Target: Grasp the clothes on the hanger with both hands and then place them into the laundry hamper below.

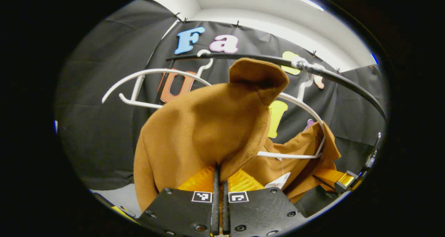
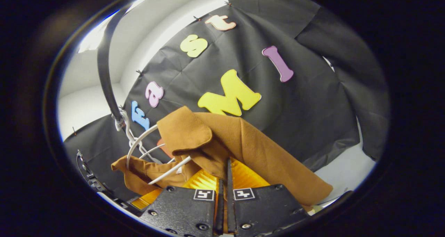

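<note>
Nearest in the left gripper view, the left claw [image 1: 219,174] has its two fingers pressed together with a fold of the brown coat [image 1: 201,132] pinched between them, close to the collar edge. In the right gripper view, the right claw [image 2: 226,174] is likewise drawn tight on the brown coat [image 2: 250,146], gripping the cloth of the other shoulder.

Just beyond the claws, the coat is bunched and lifted, with its collar standing up above the fingers. A white hanger [image 1: 299,125] is partly inside the garment: one curved arm and its lower bar run through the far side of the coat. In the right gripper view the same white hanger [image 2: 139,143] pokes out of the cloth to the left.

Farther off, a second white hanger [image 1: 139,80] hangs bare on the dark rail [image 1: 313,70], which arcs across in front of the black booth wall.

The step in hand seems to be freeing the coat from its hanger. To do it well, both claws should hold their grip, lift together and draw the cloth off the hanger's arm, so that nothing snags, before lowering toward the hamper.
</note>
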Demonstrator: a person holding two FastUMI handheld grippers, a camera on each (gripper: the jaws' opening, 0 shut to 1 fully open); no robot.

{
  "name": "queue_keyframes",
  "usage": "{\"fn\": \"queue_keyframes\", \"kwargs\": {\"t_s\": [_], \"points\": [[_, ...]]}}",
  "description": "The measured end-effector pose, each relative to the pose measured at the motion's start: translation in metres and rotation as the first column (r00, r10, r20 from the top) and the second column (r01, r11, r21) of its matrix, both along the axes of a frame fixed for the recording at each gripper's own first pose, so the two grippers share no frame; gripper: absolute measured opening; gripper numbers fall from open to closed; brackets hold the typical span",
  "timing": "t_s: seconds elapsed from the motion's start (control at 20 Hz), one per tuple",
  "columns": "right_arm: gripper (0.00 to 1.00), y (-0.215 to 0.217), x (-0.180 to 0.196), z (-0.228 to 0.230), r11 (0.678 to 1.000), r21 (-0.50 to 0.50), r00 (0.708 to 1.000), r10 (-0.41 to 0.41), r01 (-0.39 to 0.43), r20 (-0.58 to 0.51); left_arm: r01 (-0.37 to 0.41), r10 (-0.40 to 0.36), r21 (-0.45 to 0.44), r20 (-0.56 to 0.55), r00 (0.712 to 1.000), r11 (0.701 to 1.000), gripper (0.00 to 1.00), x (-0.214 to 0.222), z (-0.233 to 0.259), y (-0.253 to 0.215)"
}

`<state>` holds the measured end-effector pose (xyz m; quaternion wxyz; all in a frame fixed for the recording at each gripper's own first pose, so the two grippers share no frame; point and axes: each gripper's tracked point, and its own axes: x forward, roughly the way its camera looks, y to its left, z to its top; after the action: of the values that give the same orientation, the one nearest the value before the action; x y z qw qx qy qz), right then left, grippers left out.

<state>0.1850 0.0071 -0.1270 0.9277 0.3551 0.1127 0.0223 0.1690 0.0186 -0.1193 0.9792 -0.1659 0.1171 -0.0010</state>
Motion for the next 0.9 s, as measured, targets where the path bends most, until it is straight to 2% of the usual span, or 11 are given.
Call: {"fn": "queue_keyframes", "kwargs": {"t_s": [0.2,0.4,0.55,0.65,0.9], "points": [[0.07,-0.007,-0.019,0.012,0.999,-0.049,0.999,-0.012,0.014,0.035,0.007,-0.008,0.014,0.030,1.000,1.000,0.04,-0.009,0.017,0.006],[0.07,-0.017,-0.026,0.025,0.998,-0.040,0.998,-0.046,0.048,0.053,-0.012,0.011,0.018,0.062,0.998,1.000,0.04,-0.013,0.033,0.018],[0.07,-0.024,-0.027,0.034,0.997,0.038,0.996,-0.071,0.069,0.060,-0.024,0.025,-0.021,0.073,0.997,0.999,0.04,-0.014,0.043,0.024],[0.05,-0.022,-0.023,0.030,0.993,0.102,0.997,-0.060,0.056,0.039,-0.027,0.030,-0.036,0.086,0.996,0.999,0.04,-0.016,0.053,0.031],[0.07,-0.027,-0.009,0.029,0.991,0.135,0.999,-0.030,0.025,0.035,-0.035,0.040,-0.059,0.093,0.995,0.998,0.04,-0.019,0.062,0.041]]}}
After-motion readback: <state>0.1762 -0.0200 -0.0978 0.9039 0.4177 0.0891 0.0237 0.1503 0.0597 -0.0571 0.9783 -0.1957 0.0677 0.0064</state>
